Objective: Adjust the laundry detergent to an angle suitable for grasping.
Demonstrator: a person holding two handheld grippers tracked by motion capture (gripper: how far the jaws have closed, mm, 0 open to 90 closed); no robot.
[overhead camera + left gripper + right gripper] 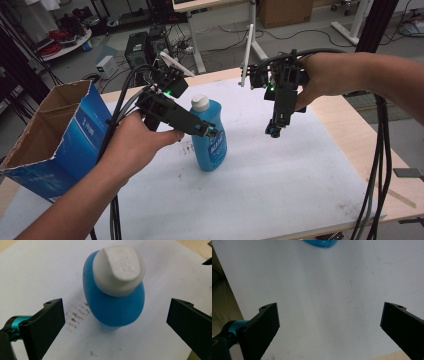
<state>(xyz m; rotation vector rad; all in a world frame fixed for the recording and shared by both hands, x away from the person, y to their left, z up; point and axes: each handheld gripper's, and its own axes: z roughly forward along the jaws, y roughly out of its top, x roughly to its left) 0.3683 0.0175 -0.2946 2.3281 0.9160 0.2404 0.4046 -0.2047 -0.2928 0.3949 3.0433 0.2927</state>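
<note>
Hovering your left gripper (212,132) with jaws spread wide around the upright blue bottle (209,136) mid-table, you're lined up to grasp it; your right gripper (273,131) waits, jaws apart, clear of it.

In the high view, part of the blue bottle (210,137) is covered by the tip of the left gripper (207,131), and the print on its label is too small to be read. The cardboard box (55,132) is cut off by the left edge of that view, and its inside is hidden by its own walls. In the right gripper view, the bottle is cut off by the top edge, so that a mere sliver of blue is seen, while in the left gripper view its base is hidden beneath its own body and the embossed marks on its white cap (119,266) are too blurred to be made out.
</note>
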